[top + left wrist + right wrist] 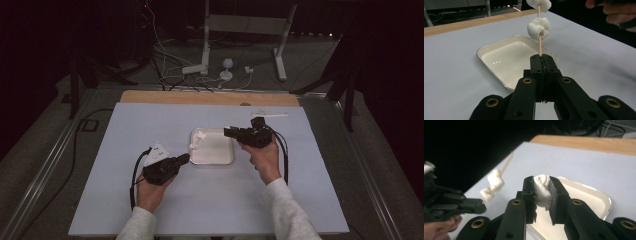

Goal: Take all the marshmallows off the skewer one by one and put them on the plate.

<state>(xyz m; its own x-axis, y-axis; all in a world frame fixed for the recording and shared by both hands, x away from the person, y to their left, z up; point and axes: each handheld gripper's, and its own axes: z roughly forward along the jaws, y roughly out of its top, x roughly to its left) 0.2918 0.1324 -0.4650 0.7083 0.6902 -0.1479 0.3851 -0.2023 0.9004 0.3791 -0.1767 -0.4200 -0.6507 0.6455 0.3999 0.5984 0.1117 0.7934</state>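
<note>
Two marshmallows [538, 28] already on skewer [539, 45], pinched in left gripper [543, 62] jaws; right gripper [543, 195] jaws squeeze third marshmallow [542, 191]. Advice: line centre with skewer tip, push straight, over tray [499, 58].

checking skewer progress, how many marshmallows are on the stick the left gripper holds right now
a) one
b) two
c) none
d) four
b: the left gripper view shows two marshmallows threaded on the skewer clamped in the left gripper; a third sits in the right gripper.
</note>
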